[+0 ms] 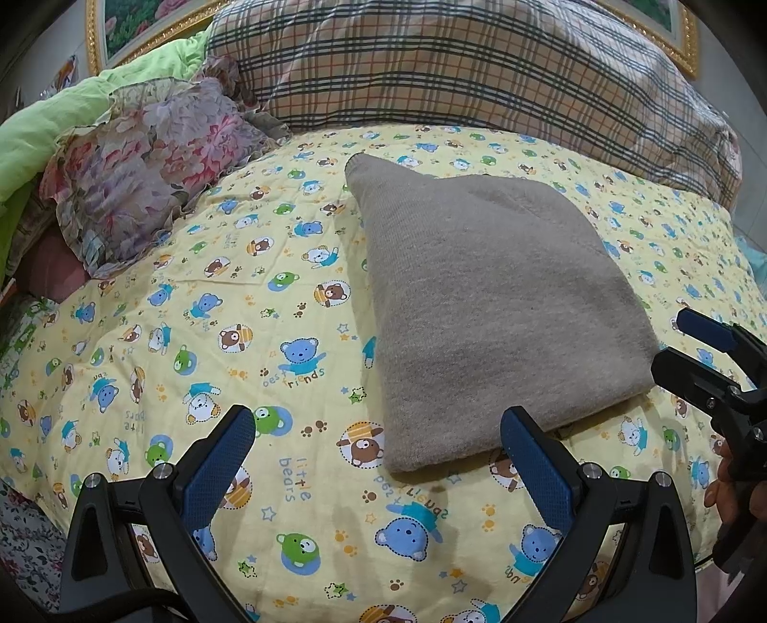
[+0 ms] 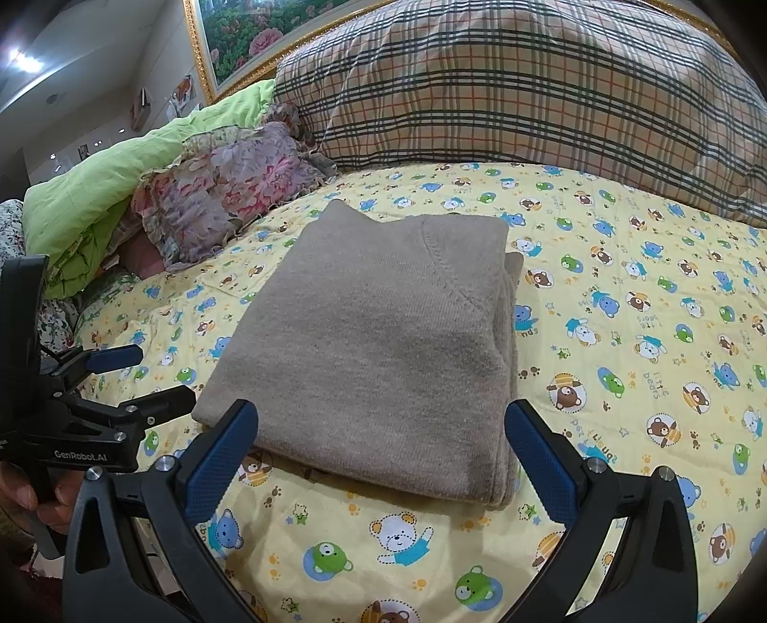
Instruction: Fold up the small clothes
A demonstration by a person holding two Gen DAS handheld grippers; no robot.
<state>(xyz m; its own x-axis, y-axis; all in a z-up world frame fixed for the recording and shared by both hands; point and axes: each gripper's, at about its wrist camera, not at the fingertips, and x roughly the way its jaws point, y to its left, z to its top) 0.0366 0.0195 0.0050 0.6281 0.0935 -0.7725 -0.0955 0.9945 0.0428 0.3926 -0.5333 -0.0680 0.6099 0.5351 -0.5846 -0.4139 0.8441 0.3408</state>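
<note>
Framing the bottom of the left wrist view, the left gripper [image 1: 378, 460] stands with its blue-padded fingers [image 1: 218, 472] spread wide and nothing between them, poised over the bear-print sheet [image 1: 215, 335]; its right-hand pad sits just at the near corner of the folded sweater [image 1: 484, 306]; in the right wrist view the right gripper [image 2: 381, 455] is likewise spread wide and empty, its two blue pads [image 2: 539, 462] flanking the sweater's near edge without closing on it; at that view's left edge the other gripper shows from the side, jaws parted, held by a hand [image 2: 29, 493]; the sweater, grey-brown knit, lies folded into a neat rectangle on the middle of the sheet, stacked layers showing along its right side and a curved seam visible on top; one corner at its far left pokes up past the fold; beyond it to the left, a floral ruffled pillow [image 2: 230, 191] leans on a lime-green quilt [image 2: 110, 177]; behind the sweater, a large plaid pillow [image 2: 527, 81] spans the back of the bed; farthest off, a gold-framed flower painting [image 2: 249, 43] hangs on the wall.
</note>
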